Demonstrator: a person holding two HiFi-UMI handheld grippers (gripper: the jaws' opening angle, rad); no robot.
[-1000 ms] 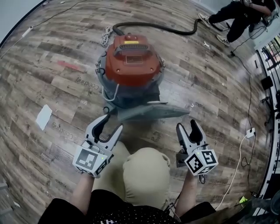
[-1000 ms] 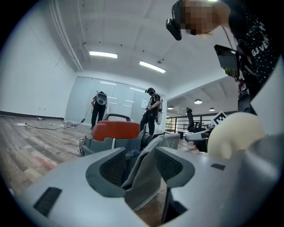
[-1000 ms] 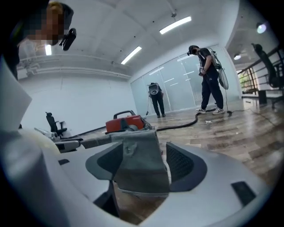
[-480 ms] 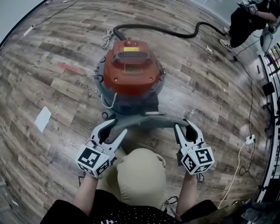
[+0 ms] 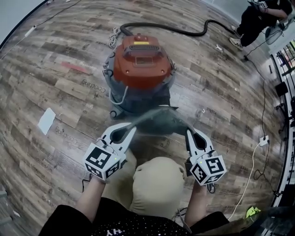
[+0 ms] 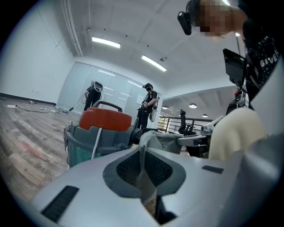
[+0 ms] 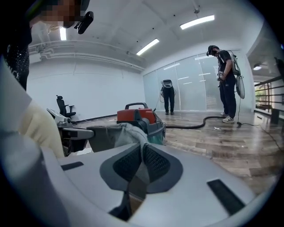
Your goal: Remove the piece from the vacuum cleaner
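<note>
The vacuum cleaner [image 5: 140,64] has a red lid on a grey drum and stands on the wood floor ahead of me. Its grey fabric piece [image 5: 159,122] stretches in front of the drum between my two grippers. My left gripper [image 5: 130,131] has just been closing and now pinches the piece's left end; in the left gripper view the cloth [image 6: 143,153] runs up between the pads. My right gripper [image 5: 189,133] has just been closing too and holds the right end, with the cloth [image 7: 141,150] pressed between its pads.
A black hose [image 5: 184,30] runs from the vacuum's back to the far right. A white sheet [image 5: 46,121] lies on the floor at left. A person [image 5: 258,14] stands at top right. Cables and a white adapter [image 5: 263,140] lie at right. My beige knee [image 5: 156,184] is below.
Both grippers moved forward to the grey piece and went from open to shut on its two ends. The piece, which lay flat by the drum, is now bunched and raised between them.
</note>
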